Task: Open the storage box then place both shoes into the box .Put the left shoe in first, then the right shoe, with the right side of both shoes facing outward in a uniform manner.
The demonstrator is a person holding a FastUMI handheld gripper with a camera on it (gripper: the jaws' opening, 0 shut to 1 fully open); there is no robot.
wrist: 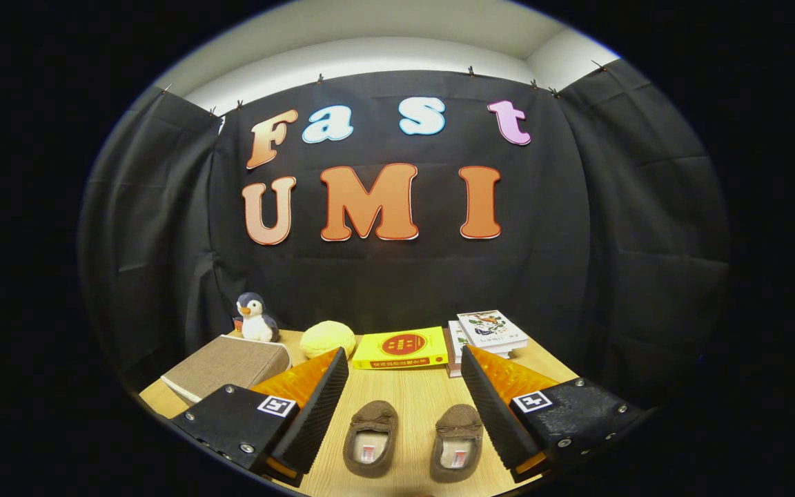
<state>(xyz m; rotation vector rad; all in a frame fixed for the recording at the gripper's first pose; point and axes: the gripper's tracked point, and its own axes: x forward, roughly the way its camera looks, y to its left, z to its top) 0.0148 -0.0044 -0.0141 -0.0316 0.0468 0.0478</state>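
Jaws spread wide, holding nothing; gripper (404, 362) hanging above a wooden table (411, 393). Between the fingers, side by side and a little apart: left shoe (370, 438) and right shoe (457, 442), brown slippers with bows, toes pointing toward the yellow book (401, 348). Beyond the shoes, flat on the table, that yellow book. Left of the book, a round yellow cushion (327, 338); farther left, a toy penguin (255, 317). In front of the penguin, a closed tan box (228, 366), just past the left finger. Right of the book, a stack of books (487, 333).
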